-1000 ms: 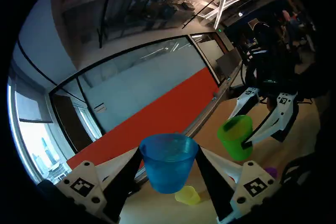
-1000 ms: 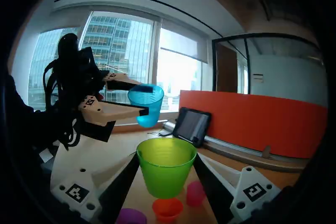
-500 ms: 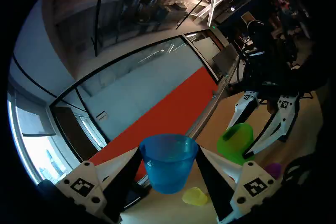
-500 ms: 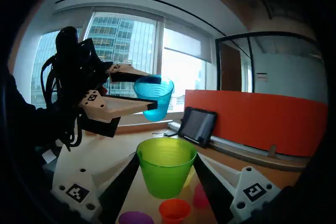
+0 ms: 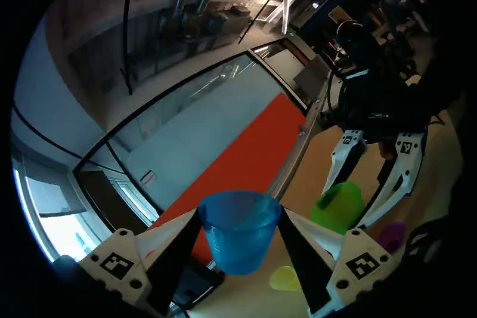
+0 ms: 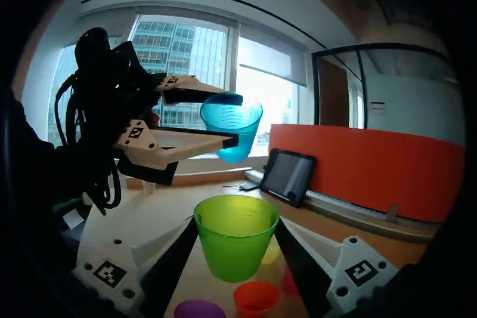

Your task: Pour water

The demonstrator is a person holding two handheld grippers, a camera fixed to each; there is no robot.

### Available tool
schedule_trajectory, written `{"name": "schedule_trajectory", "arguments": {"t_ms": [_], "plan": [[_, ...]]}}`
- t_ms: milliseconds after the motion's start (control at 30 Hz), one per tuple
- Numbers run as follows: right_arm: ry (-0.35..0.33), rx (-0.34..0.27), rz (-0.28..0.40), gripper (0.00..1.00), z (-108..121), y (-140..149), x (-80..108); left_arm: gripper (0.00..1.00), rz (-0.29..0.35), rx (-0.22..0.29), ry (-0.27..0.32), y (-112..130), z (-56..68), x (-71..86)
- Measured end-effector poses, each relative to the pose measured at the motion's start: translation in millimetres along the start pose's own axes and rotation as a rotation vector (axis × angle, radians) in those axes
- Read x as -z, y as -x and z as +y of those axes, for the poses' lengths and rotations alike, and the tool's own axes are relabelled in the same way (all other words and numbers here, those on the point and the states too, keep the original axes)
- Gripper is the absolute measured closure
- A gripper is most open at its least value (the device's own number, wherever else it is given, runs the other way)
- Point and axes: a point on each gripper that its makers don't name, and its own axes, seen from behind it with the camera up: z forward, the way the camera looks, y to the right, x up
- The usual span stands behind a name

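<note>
Our left gripper (image 5: 238,219) grips the blue cup (image 5: 239,234) and our right gripper (image 6: 237,228) grips the green cup (image 6: 237,246), both above the surface (image 6: 149,216). The blue cup sits higher and near upright, so we judge pouring has not yet begun. Next we bring it over the green cup and tip.

Upper cup (image 6: 231,126) above lower cup (image 6: 236,243), small cups (image 6: 255,297) on table (image 6: 173,204) beneath

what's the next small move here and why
Probably bring the blue cup in over the green cup before any tipping: it hangs higher but farther out, not above the green mouth, and roughly upright, so a pour now would likely miss.
</note>
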Motion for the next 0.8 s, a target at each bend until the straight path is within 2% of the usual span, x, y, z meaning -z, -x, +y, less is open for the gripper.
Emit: {"name": "schedule_trajectory", "arguments": {"t_ms": [800], "plan": [[-0.037,0.018,-0.010,0.09,-17,-3,-6.0,0.12,0.044,-0.153,-0.004,-16,3.1,0.6]]}}
